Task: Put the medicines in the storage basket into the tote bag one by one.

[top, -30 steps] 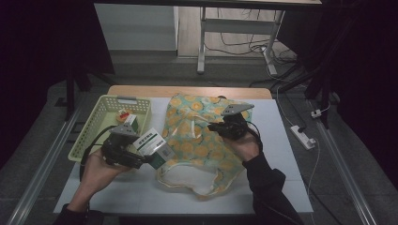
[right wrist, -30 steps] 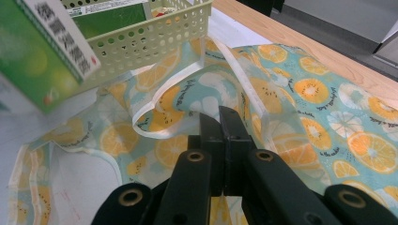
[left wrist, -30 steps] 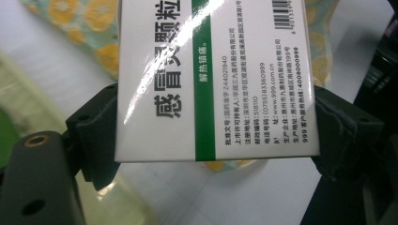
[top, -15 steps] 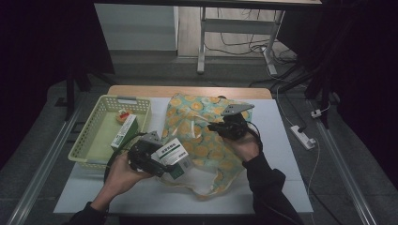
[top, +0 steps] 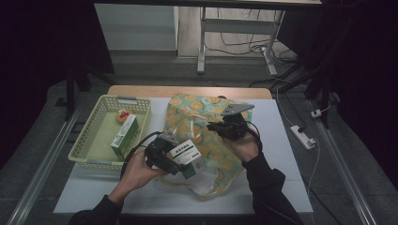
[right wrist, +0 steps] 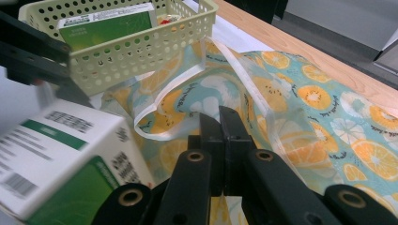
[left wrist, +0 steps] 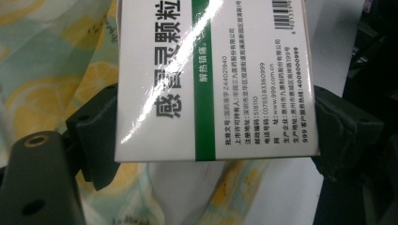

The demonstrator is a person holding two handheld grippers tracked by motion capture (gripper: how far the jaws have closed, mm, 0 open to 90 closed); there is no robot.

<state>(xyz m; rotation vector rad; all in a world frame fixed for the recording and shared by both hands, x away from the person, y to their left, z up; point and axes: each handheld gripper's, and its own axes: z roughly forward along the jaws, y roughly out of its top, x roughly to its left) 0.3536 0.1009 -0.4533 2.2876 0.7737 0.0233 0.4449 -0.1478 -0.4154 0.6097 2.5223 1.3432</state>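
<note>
The room is dark, and a white table (top: 281,154) with a wooden far edge stands in the middle of it. Cables lie on the floor behind it.

On the left side of the table sits a pale yellow basket (top: 89,136) with holes in its walls. A green and white box (top: 124,135) leans inside it, and a small red and white thing (top: 123,115) lies in its far corner, too small to name.

Next comes the left hand (top: 133,171) with the left gripper (top: 176,157). Its two black jaws press on both sides of a white medicine box (top: 187,154) with a green stripe and printed letters. The box is held up in the air, just over the near edge of the bag.

In the middle lies a cloth bag (top: 206,126) with orange fruit slices on it. It is spread flat, and its white handles (right wrist: 187,89) curl near the basket.

On the right, the right gripper (top: 212,125) rests over the bag. In the right gripper view, its jaws are squeezed together with a fold of the bag's cloth between them.
</note>
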